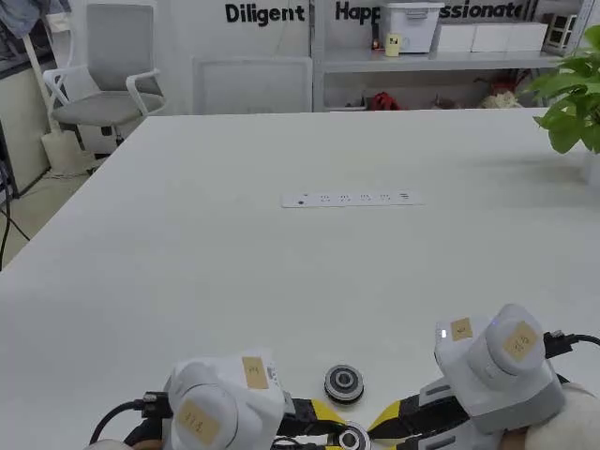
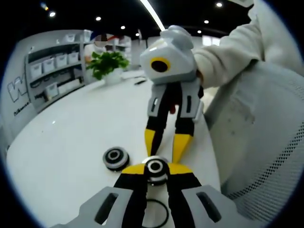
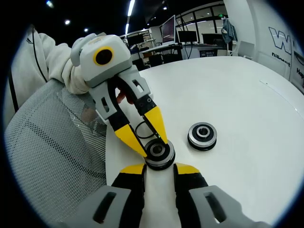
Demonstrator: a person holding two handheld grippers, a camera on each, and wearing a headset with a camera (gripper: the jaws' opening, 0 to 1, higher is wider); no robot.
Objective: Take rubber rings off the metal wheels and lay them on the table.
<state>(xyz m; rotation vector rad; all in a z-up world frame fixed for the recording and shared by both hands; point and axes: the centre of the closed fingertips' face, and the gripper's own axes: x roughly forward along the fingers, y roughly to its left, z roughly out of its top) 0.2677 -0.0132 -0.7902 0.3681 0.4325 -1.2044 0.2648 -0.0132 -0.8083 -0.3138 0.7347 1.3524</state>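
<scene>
Left tool (image 2: 156, 171) clamps round metal wheel (image 2: 156, 166) at surface's (image 1: 281, 281) near edge; right tool (image 3: 160, 168) spread. Gripper views catch thin black ring (image 2: 166, 216) lying flat.

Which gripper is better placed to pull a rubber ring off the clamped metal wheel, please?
Right gripper: its open jaws face the round metal wheel, which the left gripper holds clamped.

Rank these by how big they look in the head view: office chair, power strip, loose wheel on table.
1. office chair
2. power strip
3. loose wheel
Strip and wheel are close: the strip is long but thin, the wheel nearer the camera.
</scene>
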